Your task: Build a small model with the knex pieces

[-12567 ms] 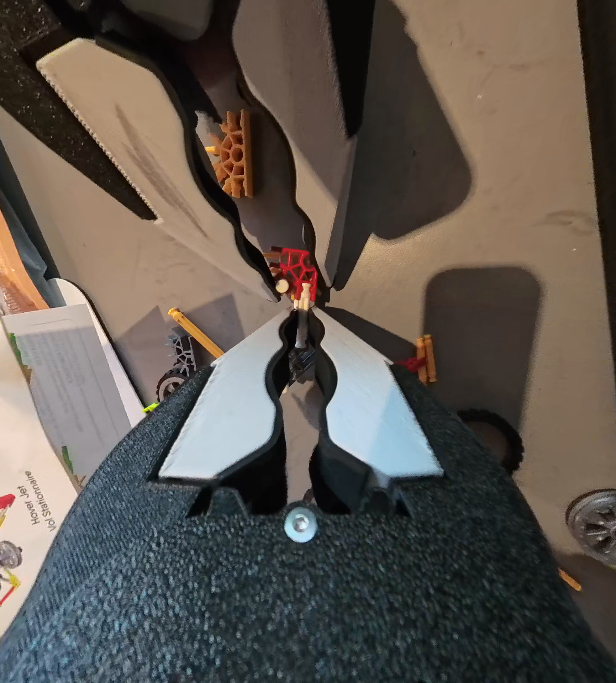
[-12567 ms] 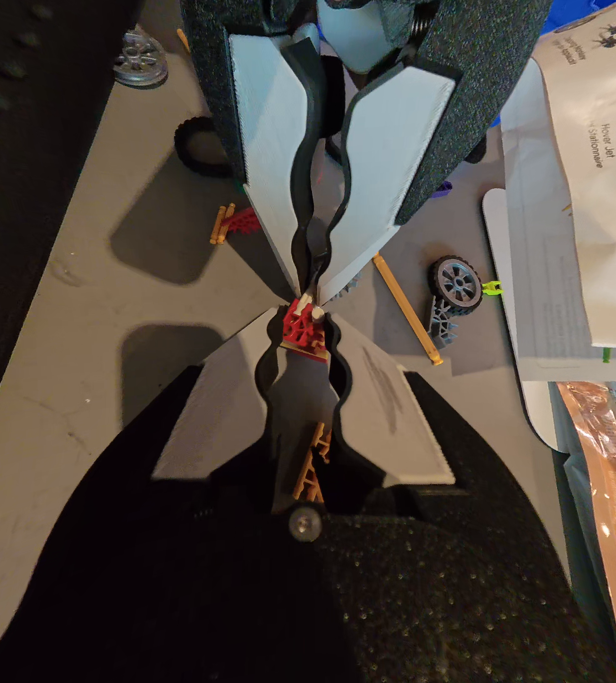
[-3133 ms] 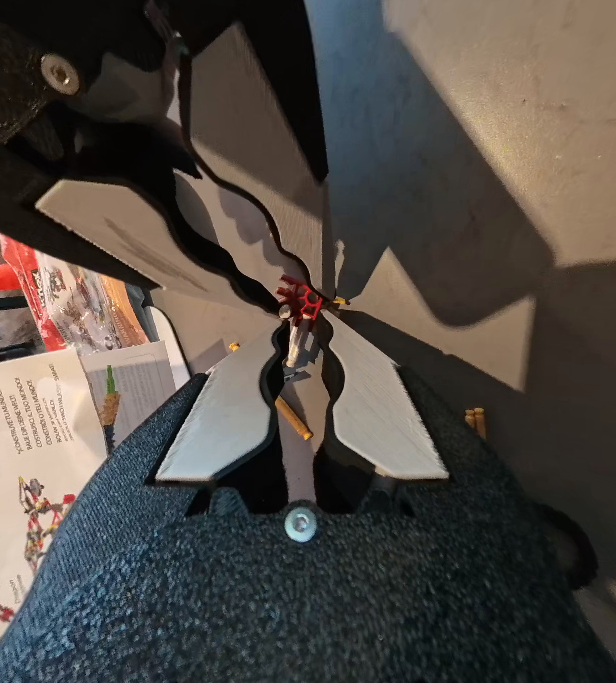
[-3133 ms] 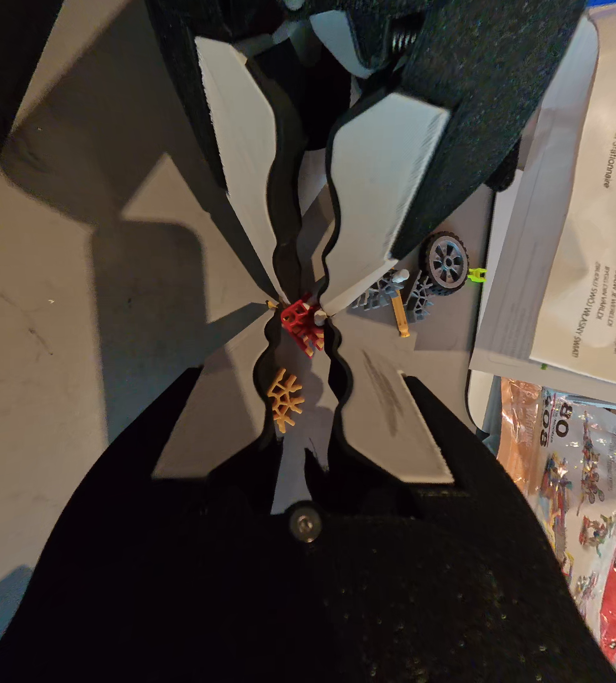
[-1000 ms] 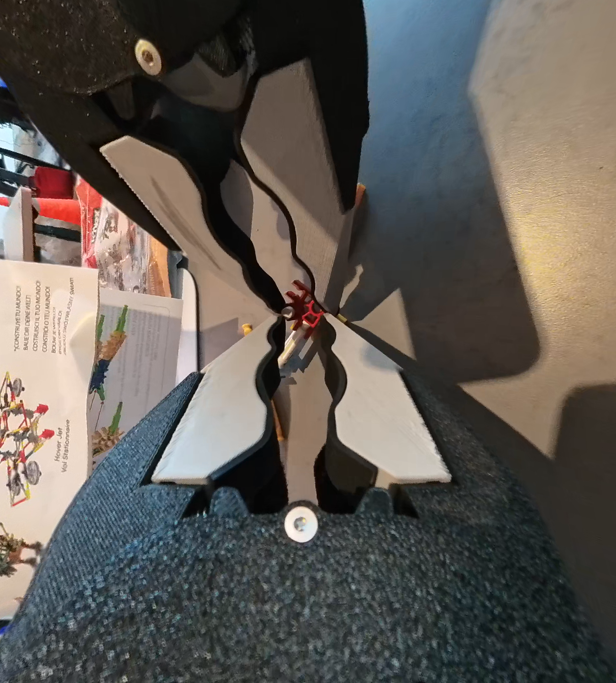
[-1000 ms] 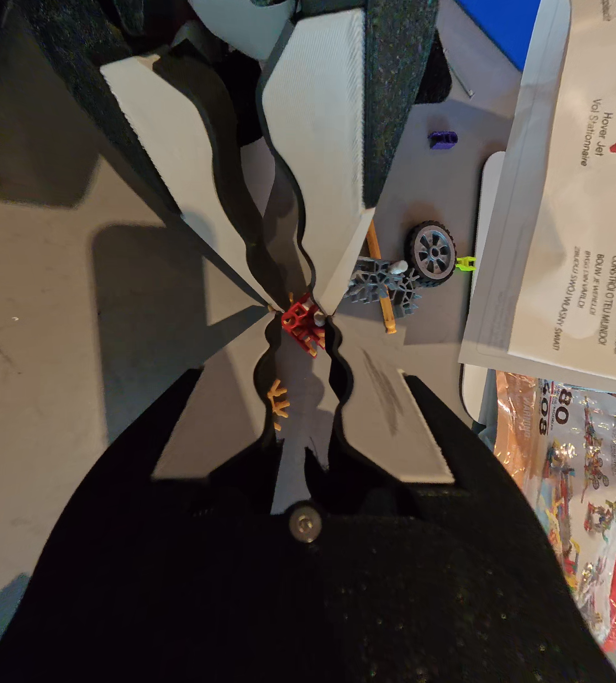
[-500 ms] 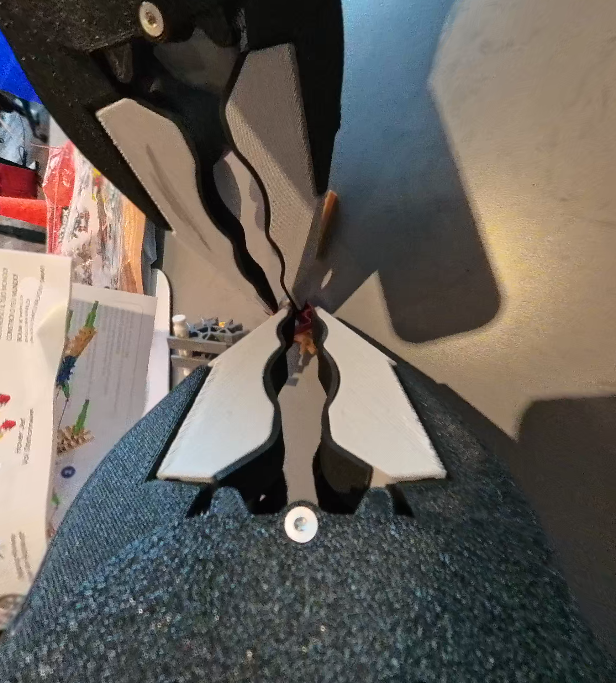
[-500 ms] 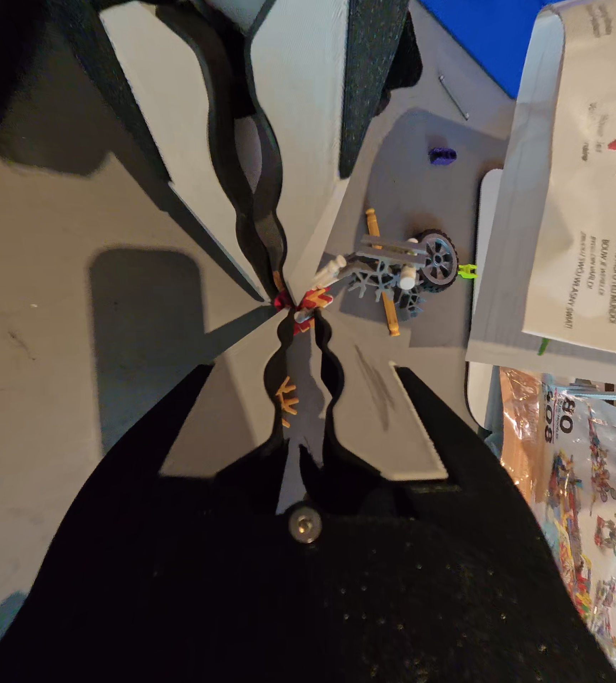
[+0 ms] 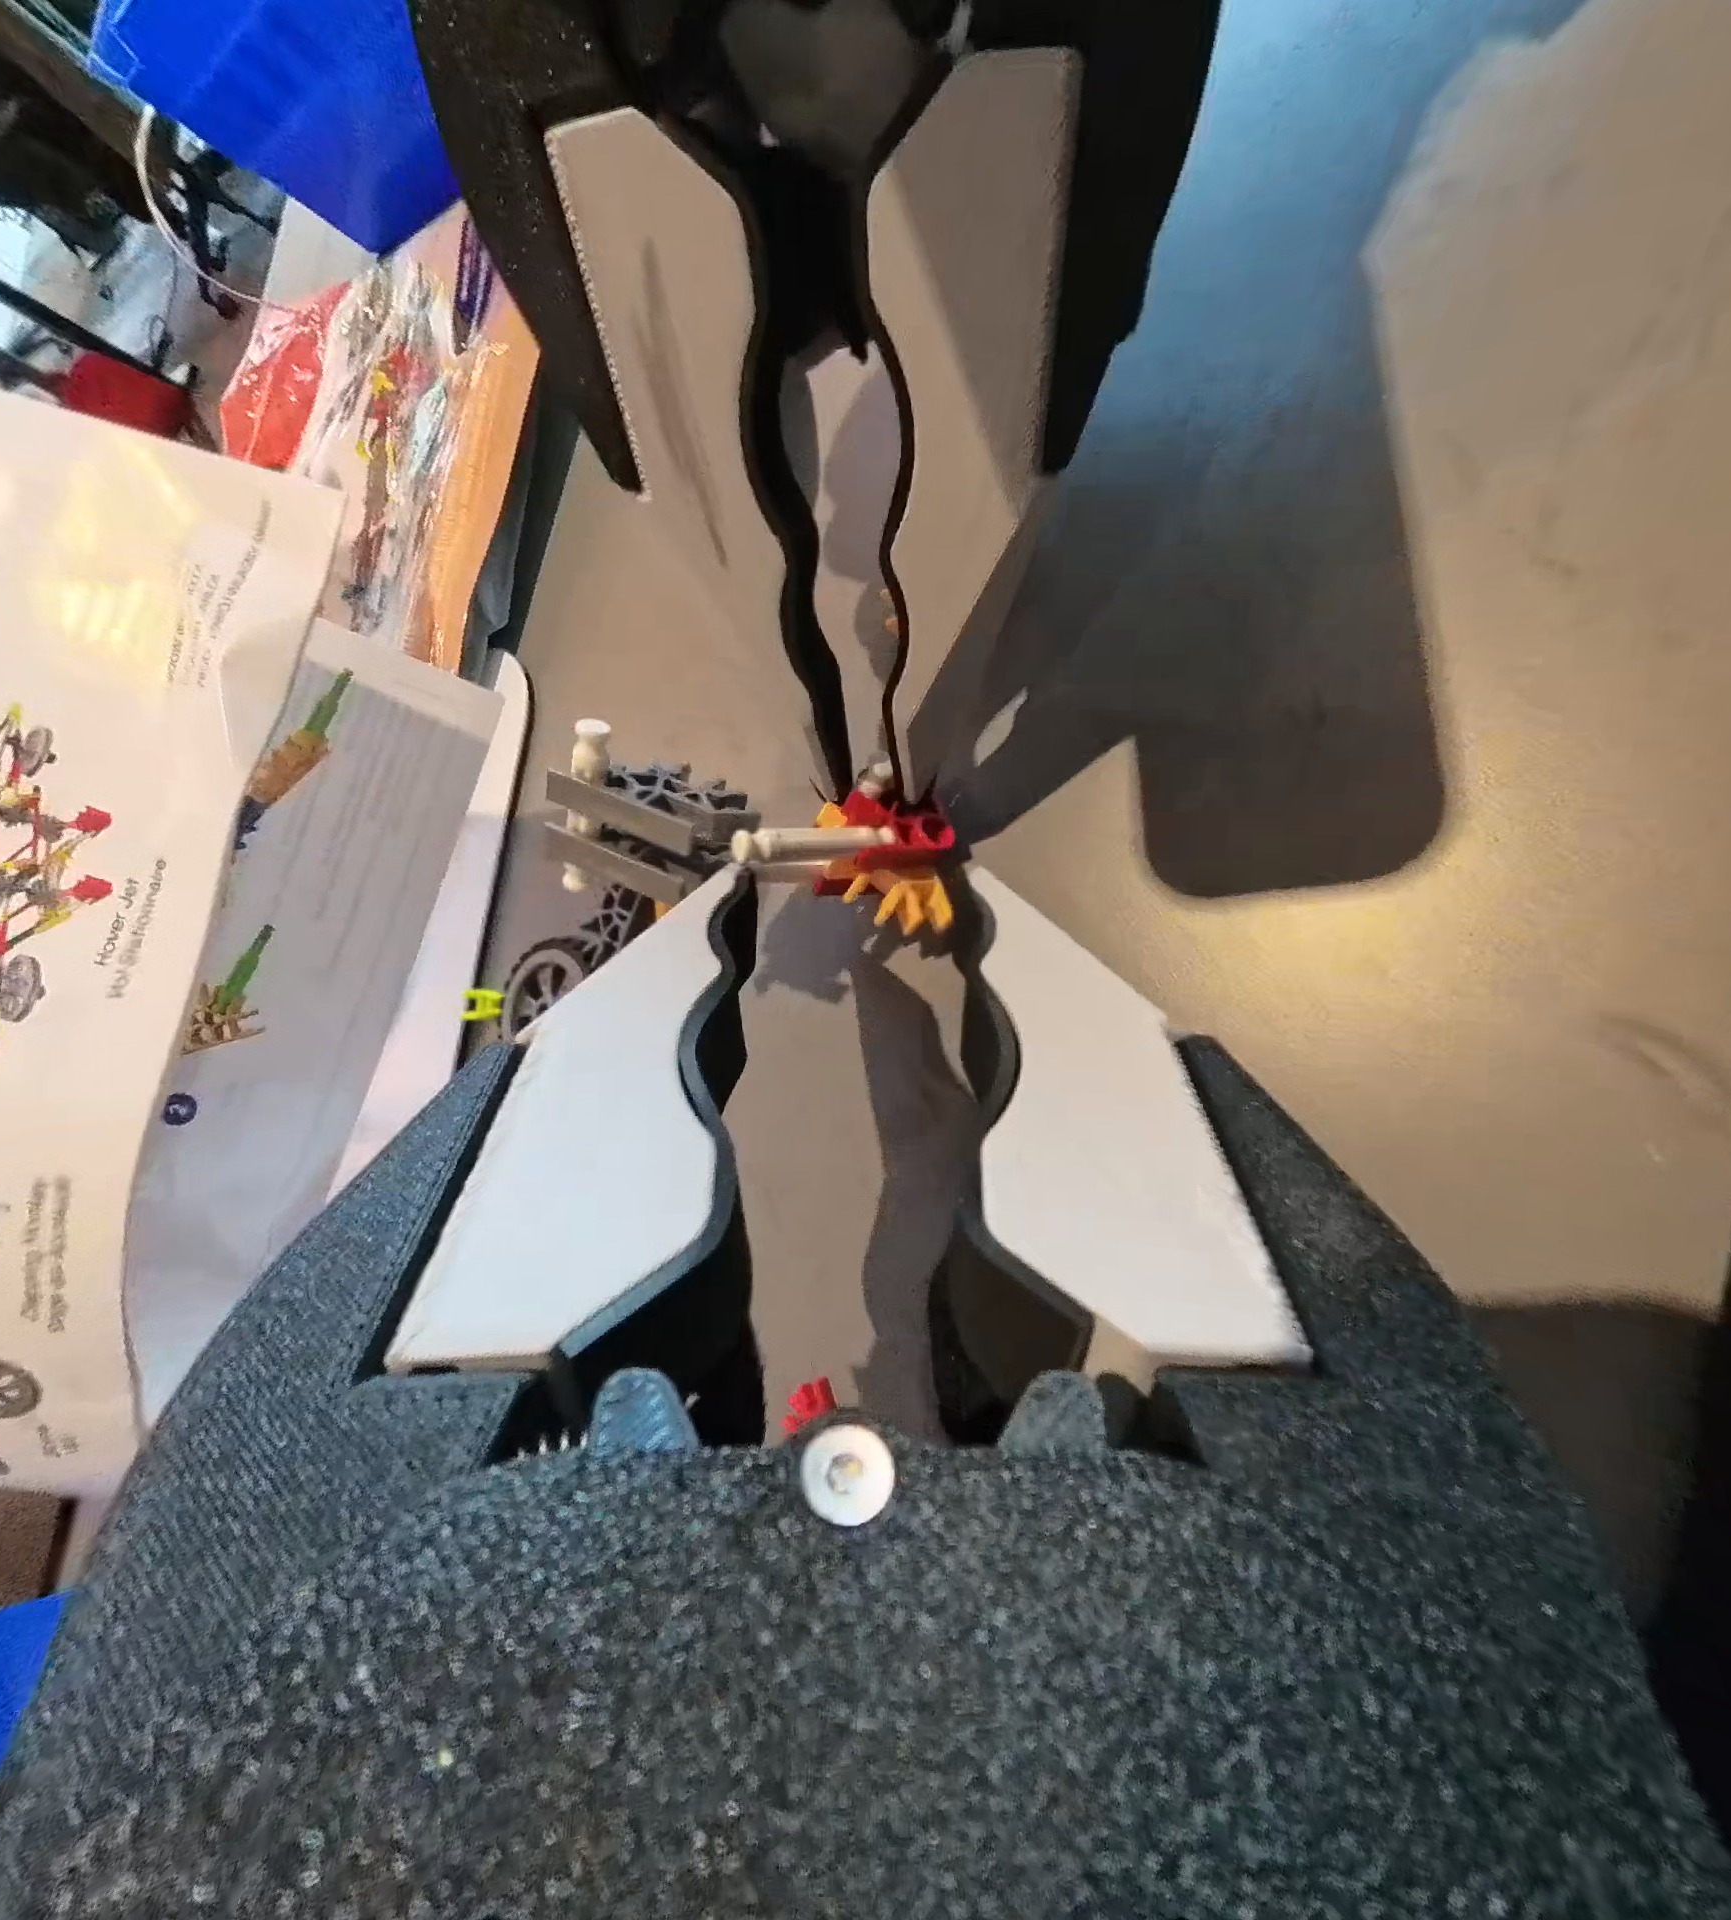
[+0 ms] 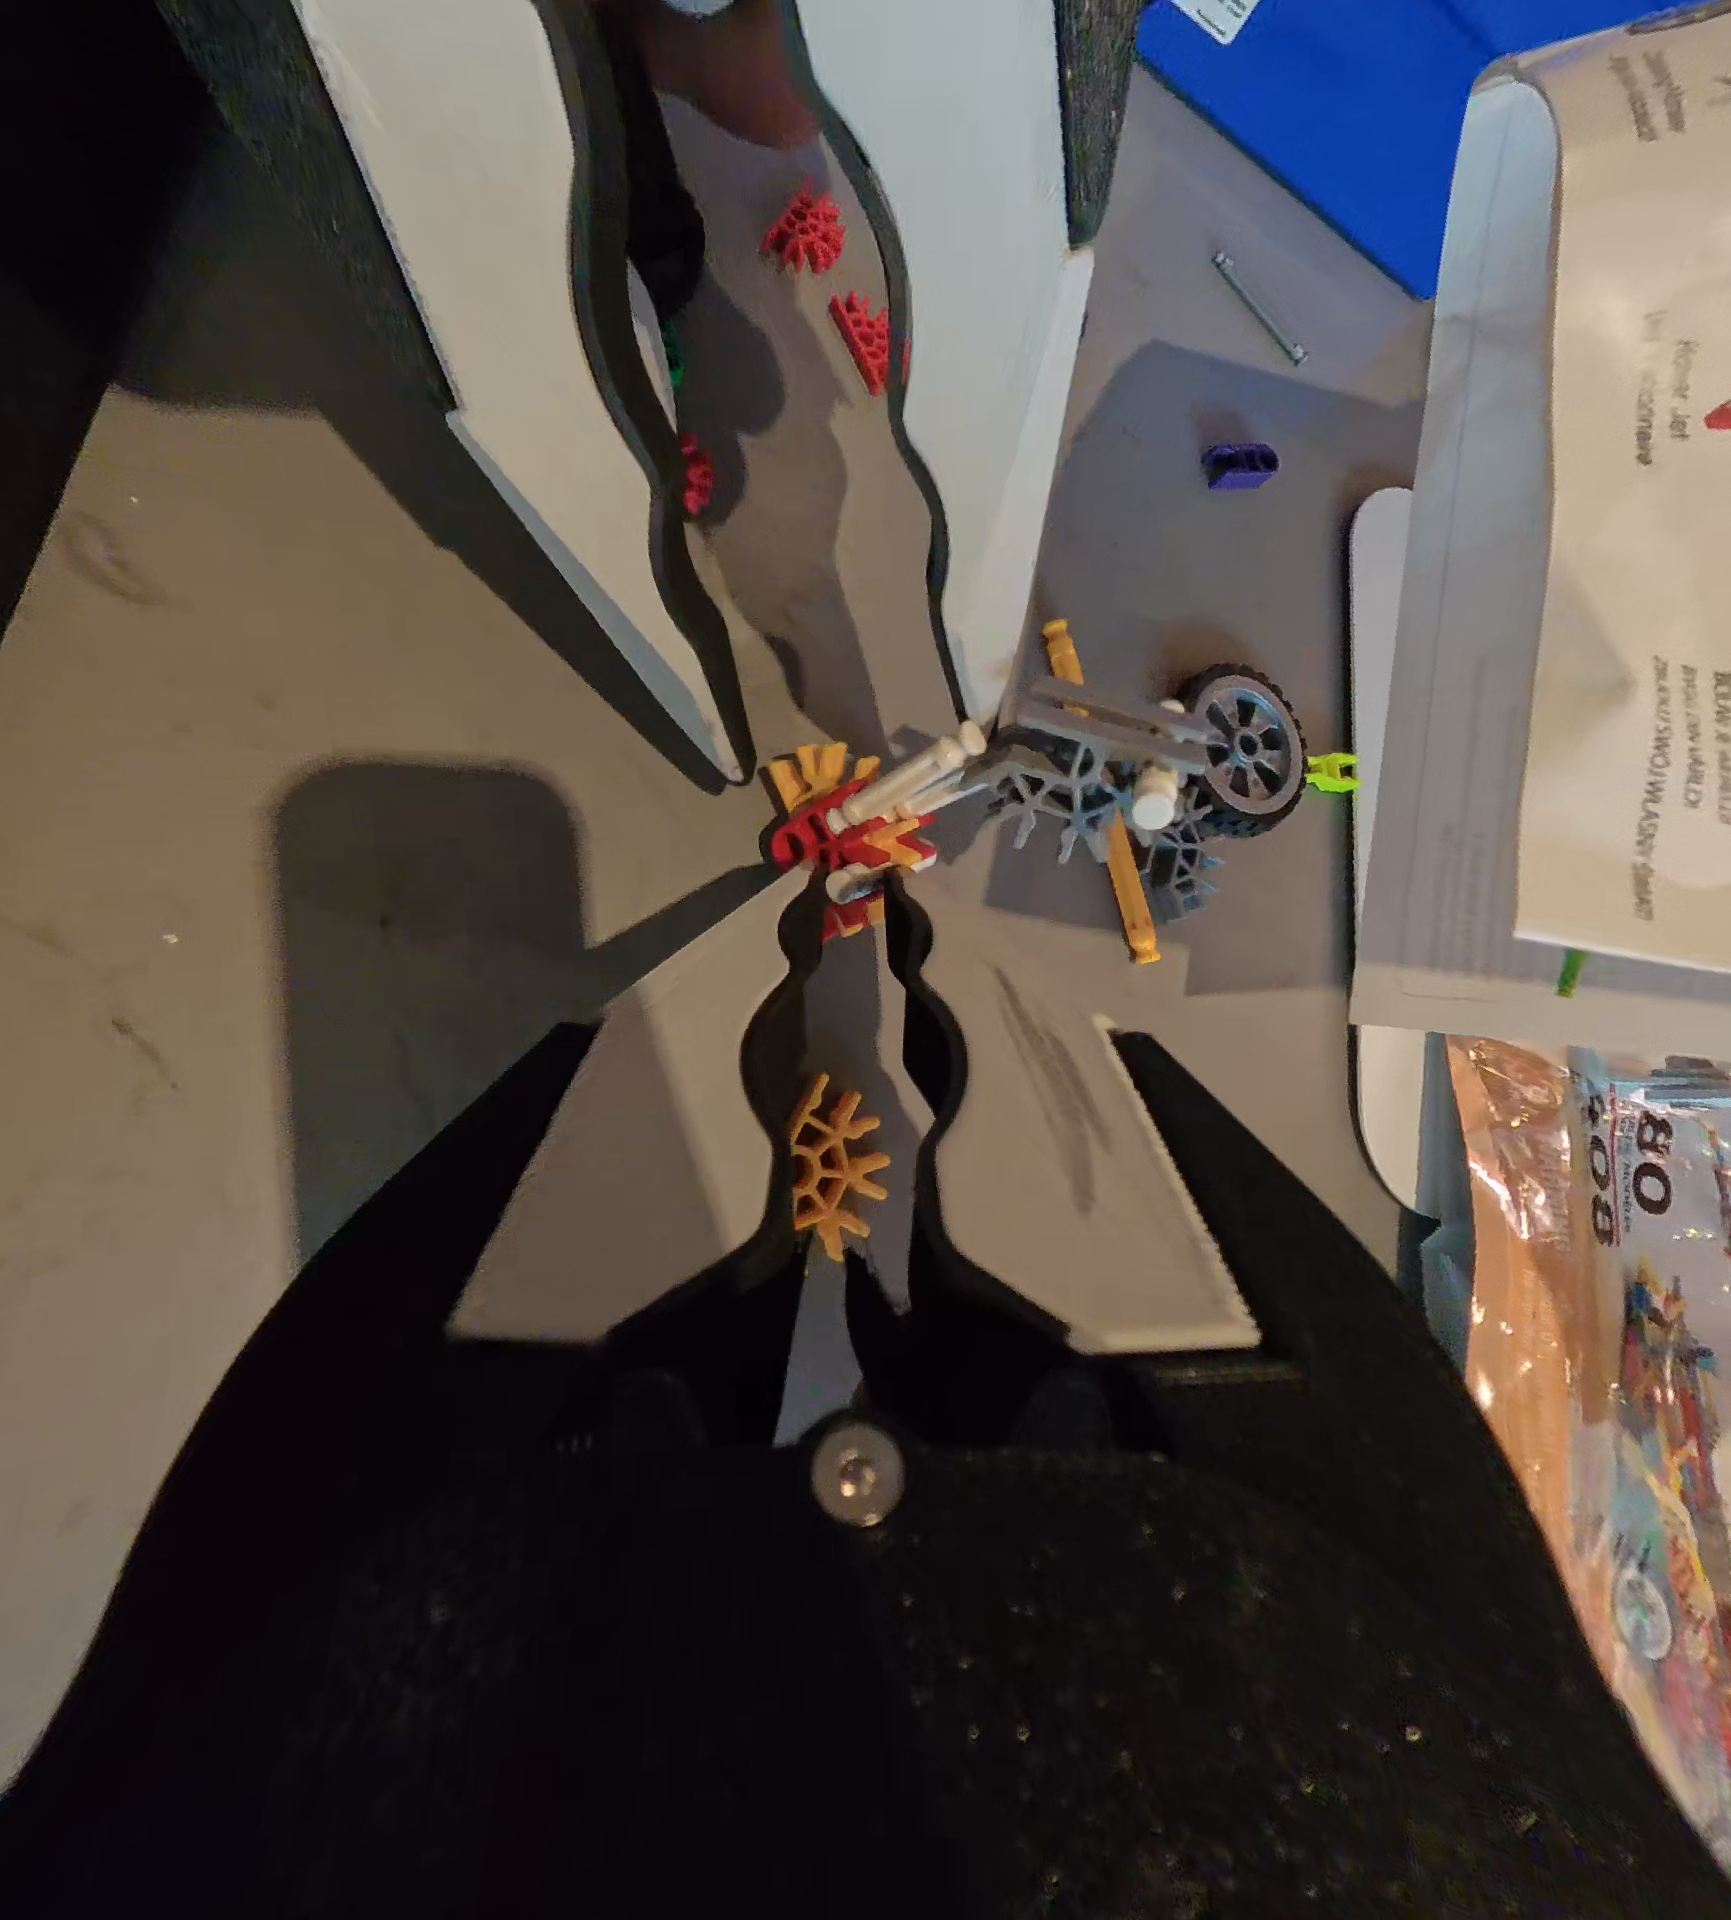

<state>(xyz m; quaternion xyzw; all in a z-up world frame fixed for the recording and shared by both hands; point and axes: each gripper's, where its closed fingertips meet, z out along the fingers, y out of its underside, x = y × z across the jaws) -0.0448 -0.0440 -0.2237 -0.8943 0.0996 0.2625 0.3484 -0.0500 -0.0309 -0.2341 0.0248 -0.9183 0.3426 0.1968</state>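
Two handheld grippers meet tip to tip above a grey tabletop (image 10: 165,831). The right gripper (image 10: 845,899) has its jaws clamped on a small red connector cluster (image 10: 840,836), a snap-together toy piece with orange fan-shaped parts and a white rod (image 10: 908,784) sticking out of it. The left gripper (image 9: 856,883) faces the cluster with its jaws apart, one tip on either side, apparently not touching it, though the view is tight there.

Just beside the cluster, on the tabletop, lies a grey lattice piece with a spoked wheel (image 10: 1245,743) and a tan rod. Beyond the wheel, away from the cluster, sit an open instruction booklet (image 10: 1671,520) and a bag of parts (image 10: 1619,1351). A loose orange connector (image 10: 830,1164) lies under the right gripper. Loose red connectors (image 10: 804,229) lie under the left gripper.

The cluster is a joined sub-assembly, separate from the wheeled piece; many parts remain loose.
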